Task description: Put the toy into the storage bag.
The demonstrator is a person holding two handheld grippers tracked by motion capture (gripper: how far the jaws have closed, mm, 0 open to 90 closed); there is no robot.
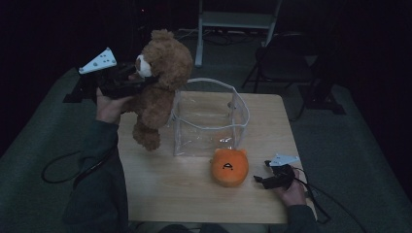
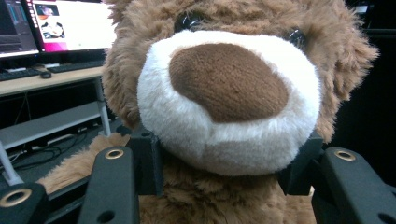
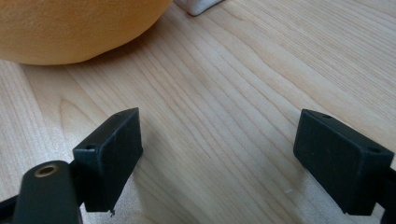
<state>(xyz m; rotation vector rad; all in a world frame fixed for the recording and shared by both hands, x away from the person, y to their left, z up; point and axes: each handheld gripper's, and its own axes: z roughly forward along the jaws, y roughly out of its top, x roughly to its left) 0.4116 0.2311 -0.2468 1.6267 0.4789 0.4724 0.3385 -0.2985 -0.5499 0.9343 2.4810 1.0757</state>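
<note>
**Teddy bear held up by its face**

The left gripper [image 1: 130,77] is up in the air, and its jaws squeeze the brown teddy bear [image 1: 158,87] on both sides of its white nose. The bear hangs over the left side of the wooden table [image 1: 170,194], just beside a clear bag [image 1: 209,119]. In front of the bag lies a round orange toy [image 1: 229,166]. The right gripper [image 1: 262,179] rests low on the table near it, jaws wide apart, holding nothing

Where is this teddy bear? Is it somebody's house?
Probably not a house; it looks like a lab or office. Behind the teddy bear sit computer screens on a desk, and a folding chair stands past the table.
</note>
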